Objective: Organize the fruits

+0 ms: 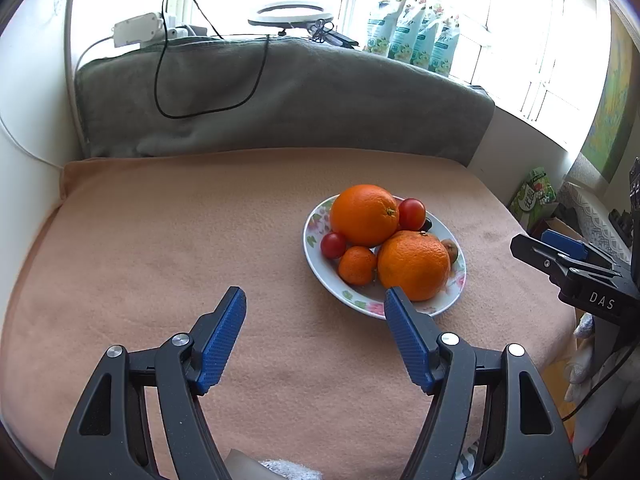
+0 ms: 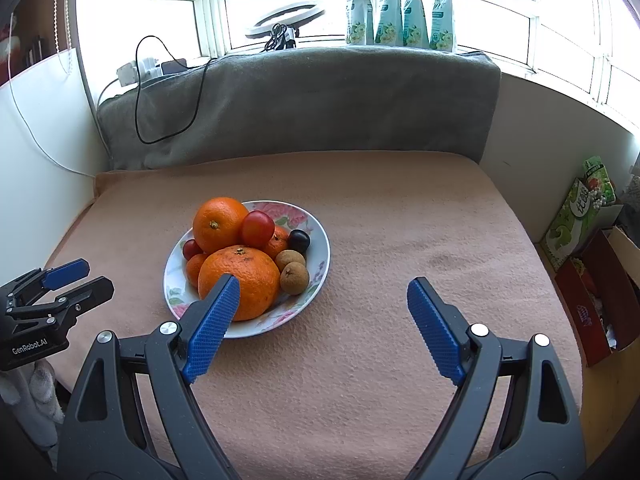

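Both the left gripper [image 1: 314,300] and right gripper [image 2: 324,292] gape wide, holding nothing, beside a white floral ceramic plate [image 2: 318,268] heaped with oranges, tomatoes and longans.

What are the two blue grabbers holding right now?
Nothing. The left gripper and the right gripper are both open with only the cloth between their fingers. All the fruit sits on the flowered plate.

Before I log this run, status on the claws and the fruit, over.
Left claw open, empty. Right claw open, empty. Fruit all piled on floral plate, large orange nearest. Nothing blocking the plate.
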Motion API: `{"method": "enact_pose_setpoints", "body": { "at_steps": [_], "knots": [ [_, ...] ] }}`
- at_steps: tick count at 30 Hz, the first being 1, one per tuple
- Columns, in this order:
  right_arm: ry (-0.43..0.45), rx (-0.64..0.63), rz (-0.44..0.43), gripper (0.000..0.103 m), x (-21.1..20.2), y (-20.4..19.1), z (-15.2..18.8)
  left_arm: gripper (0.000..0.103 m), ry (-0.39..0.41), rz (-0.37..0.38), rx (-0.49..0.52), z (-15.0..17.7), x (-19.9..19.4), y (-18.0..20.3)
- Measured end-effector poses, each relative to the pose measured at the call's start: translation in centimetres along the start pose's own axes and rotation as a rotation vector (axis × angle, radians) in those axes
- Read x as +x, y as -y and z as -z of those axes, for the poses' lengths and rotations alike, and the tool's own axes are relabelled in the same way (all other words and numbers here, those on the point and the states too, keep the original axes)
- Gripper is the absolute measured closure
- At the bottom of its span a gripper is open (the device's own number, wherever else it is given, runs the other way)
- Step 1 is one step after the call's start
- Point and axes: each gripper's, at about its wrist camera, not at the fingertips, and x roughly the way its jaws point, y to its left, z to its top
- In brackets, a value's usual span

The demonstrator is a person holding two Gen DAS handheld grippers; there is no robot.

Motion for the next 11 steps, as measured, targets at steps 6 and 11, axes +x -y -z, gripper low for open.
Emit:
{"method": "enact_pose_setpoints", "body": {
  "at_steps": [6, 11],
  "knots": [
    [-0.006, -0.005, -0.001, 0.015, 0.43, 0.1, -0.01, 0.031, -0.001, -0.002, 0.001, -0.02, 0.08, 0.05],
    [-0.012, -0.005, -0.004, 0.015, 0.77, 0.24, 0.03, 0.031, 0.023, -0.003, 0.013, 0.09, -0.1, 0.12]
  ]
}}
